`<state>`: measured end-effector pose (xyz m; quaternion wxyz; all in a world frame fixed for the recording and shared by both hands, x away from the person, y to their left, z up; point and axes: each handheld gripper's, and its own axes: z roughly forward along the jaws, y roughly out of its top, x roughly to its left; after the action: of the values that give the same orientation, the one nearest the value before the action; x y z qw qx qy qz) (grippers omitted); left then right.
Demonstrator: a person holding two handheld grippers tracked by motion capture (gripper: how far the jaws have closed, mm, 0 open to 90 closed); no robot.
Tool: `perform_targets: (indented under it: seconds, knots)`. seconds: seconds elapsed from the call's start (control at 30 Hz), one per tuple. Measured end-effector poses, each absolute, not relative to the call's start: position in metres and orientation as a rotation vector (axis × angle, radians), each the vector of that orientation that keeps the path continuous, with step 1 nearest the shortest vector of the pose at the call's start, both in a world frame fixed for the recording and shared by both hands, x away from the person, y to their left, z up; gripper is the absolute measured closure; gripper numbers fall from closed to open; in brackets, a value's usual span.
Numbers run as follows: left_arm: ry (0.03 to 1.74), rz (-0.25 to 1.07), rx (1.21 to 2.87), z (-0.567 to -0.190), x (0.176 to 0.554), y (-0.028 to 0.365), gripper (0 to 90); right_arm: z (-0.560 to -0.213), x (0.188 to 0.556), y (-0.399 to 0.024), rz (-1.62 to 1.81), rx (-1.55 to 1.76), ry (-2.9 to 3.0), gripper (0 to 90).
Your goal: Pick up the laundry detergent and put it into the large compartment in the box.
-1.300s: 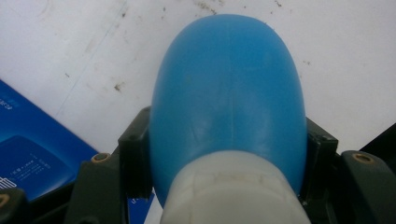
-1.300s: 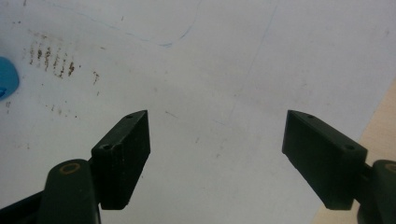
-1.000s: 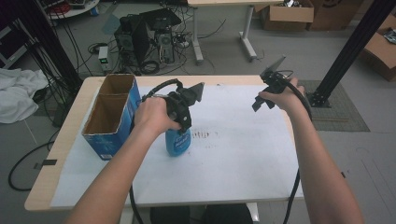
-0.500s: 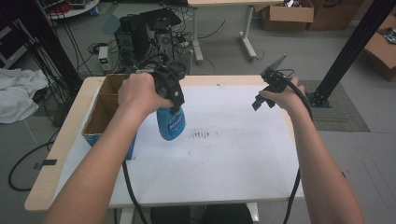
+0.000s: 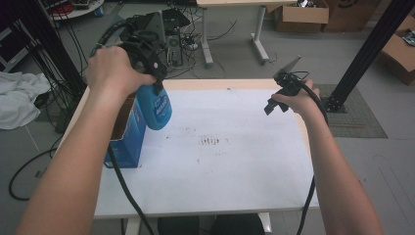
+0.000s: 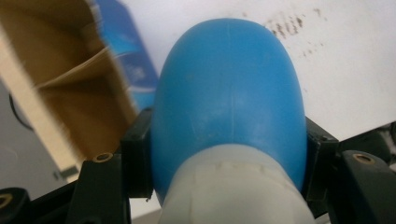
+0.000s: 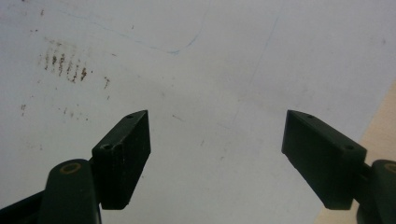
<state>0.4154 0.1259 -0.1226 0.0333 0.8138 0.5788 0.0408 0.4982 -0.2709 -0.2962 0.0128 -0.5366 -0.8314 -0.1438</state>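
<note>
Directly below and to the left of the left tool (image 5: 155, 85) stands an open blue cardboard box (image 5: 128, 142), resting on the left part of the desk (image 5: 293, 147). In the left gripper view the box's brown inner walls (image 6: 70, 93) lie just left of the tool's jaws, with one blue outer side beside them. A white sheet (image 5: 235, 171) covers most of the desk; a patch of small dark marks (image 5: 210, 142) lies on it to the right of the left tool and to the left of the right tool (image 5: 274, 105). Nothing stands between the two tools. On the floor beyond the desk, behind the left tool, lie cables and computer equipment; a white cloth (image 5: 19, 100) lies on the floor far to its left.

The left tool is clamped on a blue bottle (image 5: 154, 108), one jaw pressing on each flank just below the shoulder. The bottle hangs beneath the tool, clear of the desk, beside the right edge of the box opening. Its body is smooth, rounded and matte blue, with a faint mould seam down the middle (image 6: 229, 93) and a white collar at the tool end. A printed label faces the high view; its text cannot be read.

The right tool is held above the right part of the sheet, well apart from the bottle, with its jaws spread wide and nothing between them.
</note>
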Motion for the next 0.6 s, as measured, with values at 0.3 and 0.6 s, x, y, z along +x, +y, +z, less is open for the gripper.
perform_targets:
  seconds: [0.3,0.6]
  knots:
    - [1.986,0.182,2.307,-0.097,0.411,0.176,38.3,-0.294,0.497,-0.272,-0.448,-1.687,-2.581,23.9]
    - [2.150,0.204,2.182,-0.093,0.406,0.221,38.2,-0.290,0.496,-0.280,-0.451,-1.708,-2.576,24.0]
